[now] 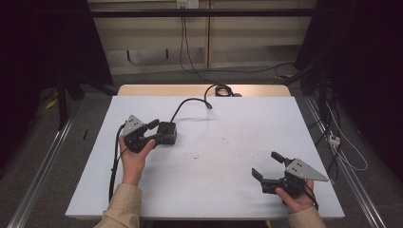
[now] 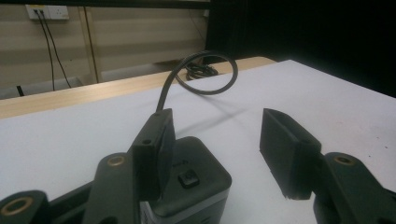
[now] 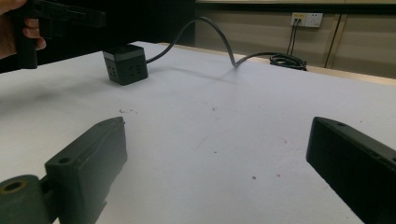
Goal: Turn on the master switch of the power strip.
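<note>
Black cable (image 1: 192, 101) behind cube (image 1: 167, 132), beside left claw (image 1: 153, 131)

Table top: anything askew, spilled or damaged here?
Nothing broken or spilled. The white table carries a few small dark specks and scuffs near its middle. The black cube sits upright between the open left gripper's jaws, its cable looping back.

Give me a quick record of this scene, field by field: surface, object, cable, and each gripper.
surface: white rectangular table
object: small dark grey cube-shaped power block, upright, on the table's left half
cable: black cord running from the cube to the far edge
left gripper: open, jaws around the cube
right gripper: open, empty, near right corner
</note>
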A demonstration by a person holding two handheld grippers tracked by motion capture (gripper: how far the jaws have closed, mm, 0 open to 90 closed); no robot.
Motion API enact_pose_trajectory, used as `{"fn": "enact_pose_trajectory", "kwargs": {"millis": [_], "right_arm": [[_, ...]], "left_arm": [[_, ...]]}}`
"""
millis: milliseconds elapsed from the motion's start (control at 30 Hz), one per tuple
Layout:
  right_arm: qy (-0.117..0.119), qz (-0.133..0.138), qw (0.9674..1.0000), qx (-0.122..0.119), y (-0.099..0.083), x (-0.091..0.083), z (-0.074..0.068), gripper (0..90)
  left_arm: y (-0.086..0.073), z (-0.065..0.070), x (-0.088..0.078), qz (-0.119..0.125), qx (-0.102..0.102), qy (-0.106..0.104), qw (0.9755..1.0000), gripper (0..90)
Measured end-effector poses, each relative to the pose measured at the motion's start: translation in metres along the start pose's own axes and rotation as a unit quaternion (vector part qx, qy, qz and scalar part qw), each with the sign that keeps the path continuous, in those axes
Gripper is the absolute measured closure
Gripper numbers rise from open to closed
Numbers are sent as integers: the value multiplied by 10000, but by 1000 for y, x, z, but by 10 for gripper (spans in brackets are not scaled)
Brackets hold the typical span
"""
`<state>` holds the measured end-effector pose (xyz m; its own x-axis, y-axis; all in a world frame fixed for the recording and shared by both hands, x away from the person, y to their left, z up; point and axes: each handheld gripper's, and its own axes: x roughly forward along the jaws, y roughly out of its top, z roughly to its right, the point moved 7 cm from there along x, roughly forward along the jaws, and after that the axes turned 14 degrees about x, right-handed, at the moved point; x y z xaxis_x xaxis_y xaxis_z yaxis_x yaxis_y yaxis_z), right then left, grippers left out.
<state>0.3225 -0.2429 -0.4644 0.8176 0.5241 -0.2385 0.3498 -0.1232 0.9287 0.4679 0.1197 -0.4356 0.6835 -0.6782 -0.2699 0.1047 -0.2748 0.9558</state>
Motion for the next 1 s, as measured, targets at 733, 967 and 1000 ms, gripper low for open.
{"fn": "enact_pose_trajectory", "kwargs": {"millis": [733, 967, 1000], "right_arm": [[4, -2, 10000, -19, 0, 0, 0, 50], [5, 2, 10000, -27, 1, 0, 0, 50], [5, 2, 10000, -27, 1, 0, 0, 50]], "left_arm": [[-7, -8, 3, -212, 26, 120, 9997, 581], [-10, -9, 6, -284, 10, 141, 9995, 662], [-10, -9, 6, -284, 10, 141, 9995, 668]]}}
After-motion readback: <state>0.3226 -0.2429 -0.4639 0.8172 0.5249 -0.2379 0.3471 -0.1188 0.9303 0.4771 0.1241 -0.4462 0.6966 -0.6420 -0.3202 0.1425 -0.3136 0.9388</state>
